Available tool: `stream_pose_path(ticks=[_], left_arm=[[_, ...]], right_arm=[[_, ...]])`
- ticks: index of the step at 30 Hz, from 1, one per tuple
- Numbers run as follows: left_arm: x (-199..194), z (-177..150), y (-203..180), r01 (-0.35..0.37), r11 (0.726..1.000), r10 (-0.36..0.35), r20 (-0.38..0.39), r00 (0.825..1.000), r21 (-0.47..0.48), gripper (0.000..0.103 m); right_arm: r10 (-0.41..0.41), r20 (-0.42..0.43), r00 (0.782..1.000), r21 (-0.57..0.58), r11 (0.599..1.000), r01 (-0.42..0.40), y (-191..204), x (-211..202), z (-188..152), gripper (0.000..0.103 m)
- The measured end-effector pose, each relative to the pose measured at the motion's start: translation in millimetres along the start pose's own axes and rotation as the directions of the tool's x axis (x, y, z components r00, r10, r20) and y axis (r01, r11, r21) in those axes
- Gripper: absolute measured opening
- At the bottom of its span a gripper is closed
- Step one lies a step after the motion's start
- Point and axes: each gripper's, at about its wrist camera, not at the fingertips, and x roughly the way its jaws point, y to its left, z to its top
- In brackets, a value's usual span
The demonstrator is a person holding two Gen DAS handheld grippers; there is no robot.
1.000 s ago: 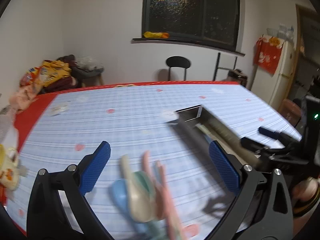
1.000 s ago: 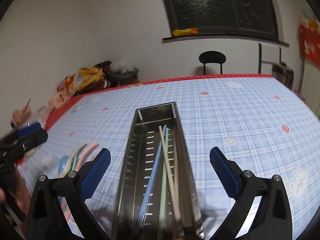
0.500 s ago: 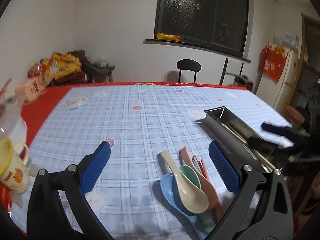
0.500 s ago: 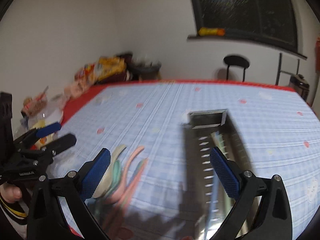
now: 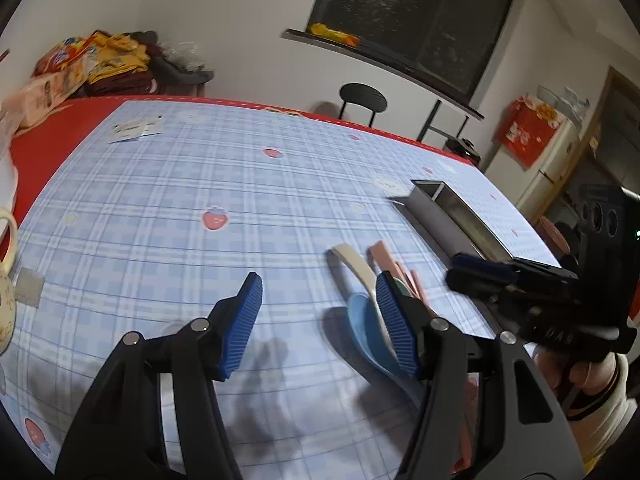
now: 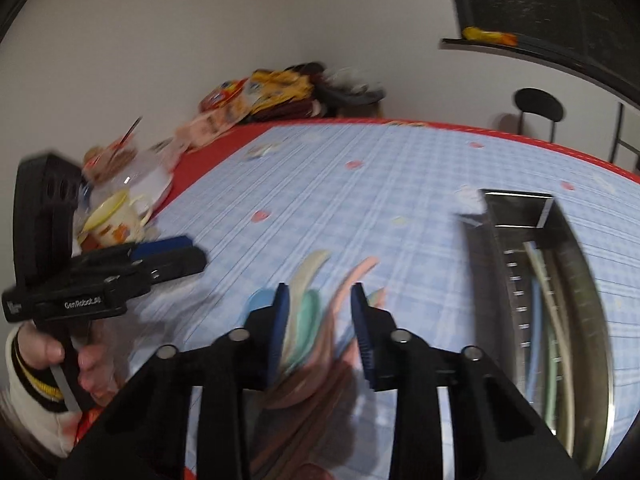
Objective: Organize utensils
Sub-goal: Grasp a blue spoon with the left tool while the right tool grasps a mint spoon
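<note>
Several plastic spoons lie in a heap on the blue checked tablecloth [image 5: 240, 184]: a blue spoon [image 5: 360, 316], a cream spoon [image 5: 352, 264] and a pink spoon [image 5: 384, 256]. My left gripper [image 5: 320, 316] hangs just left of the heap, jaws closing with only cloth between them. My right gripper [image 6: 320, 328] is blurred, jaws closing above the heap; a green spoon [image 6: 308, 312] and the pink spoon [image 6: 352, 280] show between the fingers, not pressed. A long steel tray [image 6: 500, 208] holds chopsticks [image 6: 536, 300]. The right gripper [image 5: 488, 276] also shows beside the tray [image 5: 452, 220].
A yellow-rimmed mug [image 6: 116, 220] and a glass bowl [image 6: 140, 176] stand at the table's left edge, with snack bags [image 5: 80, 64] beyond. Paper slips [image 5: 136, 130] lie far left. A black chair [image 5: 362, 100] stands behind the table. A hand holds the left gripper [image 6: 172, 256].
Both grippers' jaws have narrowed from wide open. Both views swung left: the spoons now sit at the left gripper's right finger, and the tray moved to the right gripper's right.
</note>
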Motion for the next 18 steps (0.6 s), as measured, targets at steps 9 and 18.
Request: stream_pose_path(ticks=[9, 18], left_arm=[[15, -15, -19, 0.046, 0.998, -0.043, -0.072, 0.996, 0.041, 0.042], [24, -17, -12, 0.052, 0.999, -0.050, -0.101, 0.994, 0.016, 0.029]], right_arm=[[-0.011, -0.054, 0.998, -0.021, 1.000, 0.010, 7, 10, -7, 0.019], [0.056, -0.090, 0.994, -0.002, 0.998, -0.056, 11, 13, -14, 0.006]])
